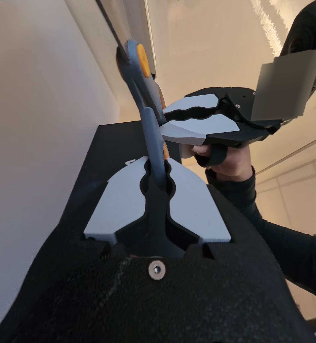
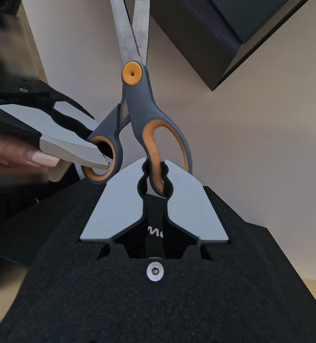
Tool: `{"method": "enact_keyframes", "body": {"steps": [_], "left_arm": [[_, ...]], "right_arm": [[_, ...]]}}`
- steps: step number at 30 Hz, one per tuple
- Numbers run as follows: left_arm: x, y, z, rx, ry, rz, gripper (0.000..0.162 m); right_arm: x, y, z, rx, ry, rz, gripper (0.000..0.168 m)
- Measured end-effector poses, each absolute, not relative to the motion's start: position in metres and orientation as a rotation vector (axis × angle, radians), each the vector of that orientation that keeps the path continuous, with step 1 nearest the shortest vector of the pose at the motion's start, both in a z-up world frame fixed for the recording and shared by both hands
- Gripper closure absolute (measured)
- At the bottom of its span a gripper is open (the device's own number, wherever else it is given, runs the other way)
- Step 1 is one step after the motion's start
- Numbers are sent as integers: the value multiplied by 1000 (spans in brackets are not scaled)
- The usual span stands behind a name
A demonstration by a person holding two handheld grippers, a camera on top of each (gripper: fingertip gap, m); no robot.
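The scissors (image 2: 138, 104) have grey handles with orange lining, an orange pivot cap and plain steel blades. They're held up in the air, blades pointing away and slightly parted. The big loop is pinched in the right tongs (image 2: 155, 167), and a tip of the left tongs (image 2: 105, 163) pokes into the small loop.

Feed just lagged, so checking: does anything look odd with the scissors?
Yes. The scissors are held in mid-air by both grippers, blades slightly parted. The right gripper clamps the large loop; the left gripper has one finger poked through the small loop, pinching its rim.
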State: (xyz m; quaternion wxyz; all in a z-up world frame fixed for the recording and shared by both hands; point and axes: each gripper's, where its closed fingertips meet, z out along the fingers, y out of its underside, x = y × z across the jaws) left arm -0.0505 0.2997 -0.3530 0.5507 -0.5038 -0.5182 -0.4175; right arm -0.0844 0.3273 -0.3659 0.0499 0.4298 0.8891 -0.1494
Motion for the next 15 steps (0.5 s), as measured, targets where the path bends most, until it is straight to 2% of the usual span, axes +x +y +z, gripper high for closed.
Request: {"method": "enact_keyframes", "body": {"steps": [10,15], "left_arm": [[-64,272,-355,-1117,-1262,-983,138],[-115,247,-359,-948,-1332,-904,141]], "right_arm": [[-85,327,-366,1326,2705,-484,156],[-87,328,-358,1355,2683,-539,156]]}}
